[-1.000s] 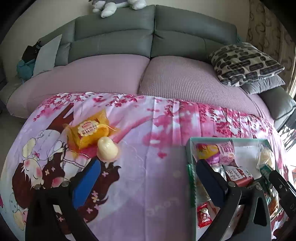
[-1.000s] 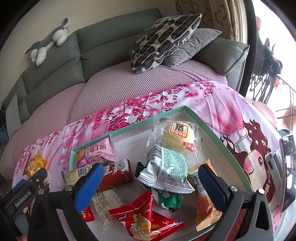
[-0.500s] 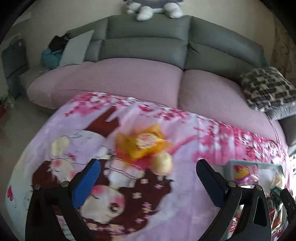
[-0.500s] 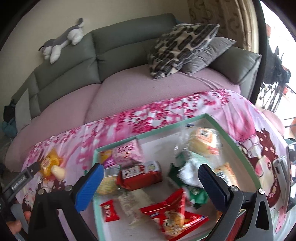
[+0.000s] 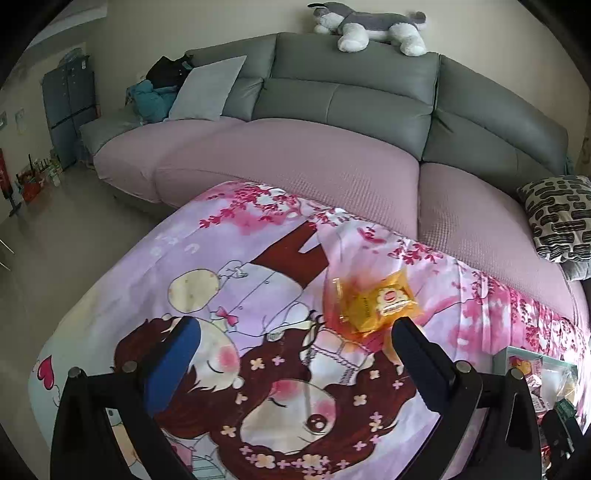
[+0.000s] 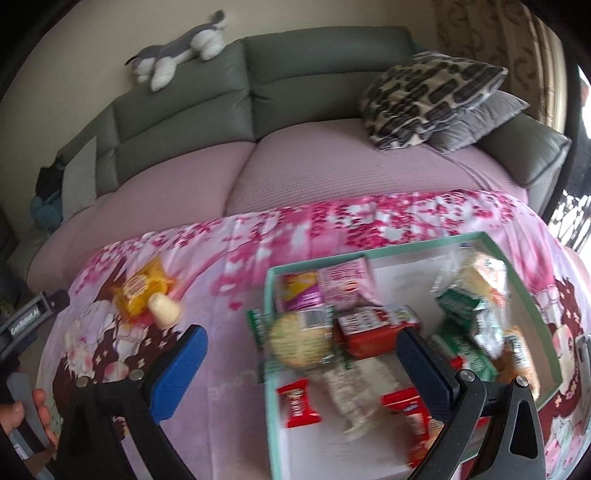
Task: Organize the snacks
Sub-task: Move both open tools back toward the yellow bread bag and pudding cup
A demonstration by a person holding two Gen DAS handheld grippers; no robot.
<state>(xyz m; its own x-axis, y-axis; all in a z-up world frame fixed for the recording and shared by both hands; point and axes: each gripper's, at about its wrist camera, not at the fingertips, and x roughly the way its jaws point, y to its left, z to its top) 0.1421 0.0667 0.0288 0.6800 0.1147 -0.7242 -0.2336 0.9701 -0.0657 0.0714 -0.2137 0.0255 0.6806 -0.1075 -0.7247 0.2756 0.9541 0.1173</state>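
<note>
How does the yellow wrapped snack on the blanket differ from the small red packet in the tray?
The yellow wrapped snack lies outside on the blanket; the small red packet sits inside the tray. The yellow one is bigger, with clear crinkled film; the red one is opaque. Neither is held.

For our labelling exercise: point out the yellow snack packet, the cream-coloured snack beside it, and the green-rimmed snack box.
yellow snack packet (image 5: pixel 380 306), left wrist view, printed front.
cream-coloured snack (image 6: pixel 166 309), right wrist view, rounded body.
green-rimmed snack box (image 6: pixel 317 260), right wrist view, far rim.

grey sofa (image 5: pixel 369 110) carrying plush dog (image 5: pixel 369 26), patterned pillow (image 6: pixel 428 96).
</note>
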